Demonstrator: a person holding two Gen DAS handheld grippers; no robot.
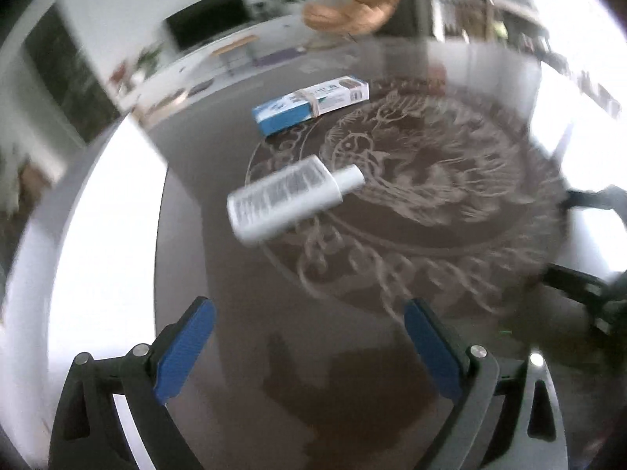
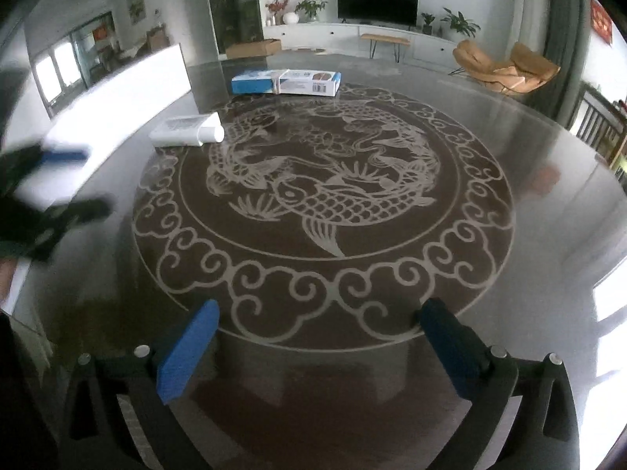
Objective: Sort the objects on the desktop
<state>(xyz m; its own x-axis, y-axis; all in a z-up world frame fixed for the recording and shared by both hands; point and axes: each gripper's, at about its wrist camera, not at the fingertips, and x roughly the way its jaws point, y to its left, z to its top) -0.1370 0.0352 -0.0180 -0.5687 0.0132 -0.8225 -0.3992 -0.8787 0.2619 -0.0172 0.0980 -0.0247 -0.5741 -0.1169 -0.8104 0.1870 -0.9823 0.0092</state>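
Note:
A white flat bottle (image 1: 292, 197) with a white cap lies on its side on the round glass table (image 1: 203, 258), ahead of my open, empty left gripper (image 1: 309, 313). A blue and white box (image 1: 311, 103) with a rubber band lies beyond it. In the right wrist view the bottle (image 2: 187, 131) lies at the left and the box (image 2: 286, 81) at the far side. My right gripper (image 2: 319, 319) is open and empty above the near table edge. The left gripper (image 2: 58, 180) shows blurred at the left of the right wrist view.
The table (image 2: 548, 215) has an etched fish design (image 2: 325, 199) in its middle. A white panel (image 2: 117, 90) stands along the table's left side. Beyond are an orange armchair (image 2: 505, 68), a TV (image 2: 377, 4) and a chair (image 2: 599, 125) at the right.

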